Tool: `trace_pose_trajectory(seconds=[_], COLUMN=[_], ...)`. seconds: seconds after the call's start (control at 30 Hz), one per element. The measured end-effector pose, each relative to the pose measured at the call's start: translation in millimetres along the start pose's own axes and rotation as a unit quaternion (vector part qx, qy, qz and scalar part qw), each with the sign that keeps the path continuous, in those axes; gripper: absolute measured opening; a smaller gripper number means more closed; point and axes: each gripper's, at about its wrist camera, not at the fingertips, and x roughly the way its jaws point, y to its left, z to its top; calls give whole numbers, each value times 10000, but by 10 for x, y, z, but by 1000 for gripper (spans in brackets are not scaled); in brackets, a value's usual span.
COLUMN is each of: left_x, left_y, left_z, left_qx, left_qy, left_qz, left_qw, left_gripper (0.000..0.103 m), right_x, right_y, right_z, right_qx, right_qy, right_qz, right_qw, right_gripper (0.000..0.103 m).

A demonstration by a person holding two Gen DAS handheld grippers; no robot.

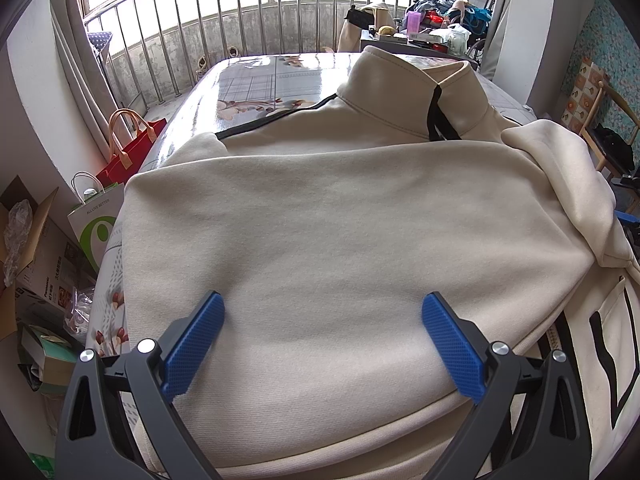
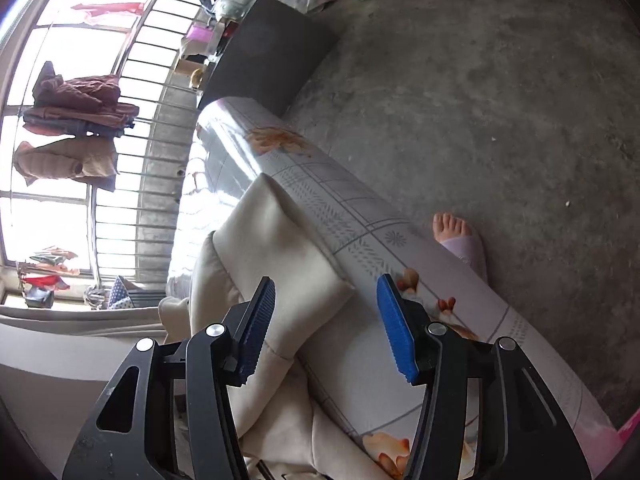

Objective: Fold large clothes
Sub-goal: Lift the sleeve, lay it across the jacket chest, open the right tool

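Note:
A large cream sweatshirt (image 1: 320, 220) with black trim and a stand-up collar (image 1: 420, 80) lies spread on the flowered table cover (image 1: 260, 84). One sleeve (image 1: 560, 176) is folded in across its right side. My left gripper (image 1: 324, 300) hovers open over the lower body of the garment, blue pads (image 1: 200, 340) wide apart and gripping nothing. In the right wrist view, which is rolled sideways, the sleeve cuff (image 2: 288, 256) lies near the table edge (image 2: 372, 236). My right gripper (image 2: 326, 280) stands open just over the cuff's corner, its pads clear of the cloth.
A red bag (image 1: 132, 152), a white paper bag (image 1: 96, 216) and cardboard boxes (image 1: 36, 240) stand left of the table. A metal railing (image 1: 200, 40) runs behind it, and a wooden chair (image 1: 612, 136) is at the right. A person's bare foot (image 2: 456, 232) rests on the concrete floor (image 2: 480, 100).

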Motion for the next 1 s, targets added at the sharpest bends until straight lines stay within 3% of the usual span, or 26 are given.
trace_pose_trajectory(seconds=[0.03,0.07,0.17,0.27,0.43,0.57,0.73,0.87,1.0], left_x=[2,0,0,-1,-2,-16,-311,-670,-883], left_y=[-1,-2,0,2,2,6,175,392,575], left_z=[0,0,-1,-2,-2,1,-19,-99,-277], left_qx=[-1,-3,-2,-3,-5,-18,-387,-603,-753], left_qy=[0,0,0,-1,-2,19,-207,-476,-473], left_qz=[0,-2,-3,-6,-10,-28,-457,-874,-1411], left_qw=[10000,10000,10000,10000,10000,10000,9980,9932,9860], left_gripper=[97,97,97,97,97,97,96,91,85], right_x=[-4,14,-10,-136,-624,-982,-1041,-621,113], right_y=[-14,-3,40,167,831,1709,2710,3155,3195], right_z=[26,42,18,-1,-168,-605,-1456,-2216,-2896], right_qx=[-17,-53,-316,-706,-1592,-2726,-4118,-4894,-5414], right_qy=[-15,-24,-22,-266,-747,-899,-645,3,1007], right_qz=[-34,-76,-217,-166,642,1246,1759,1848,1560], right_qw=[10000,10000,9993,9970,9823,9498,8918,8522,8200], right_gripper=[43,29,7,5,4,4,4,4,9])
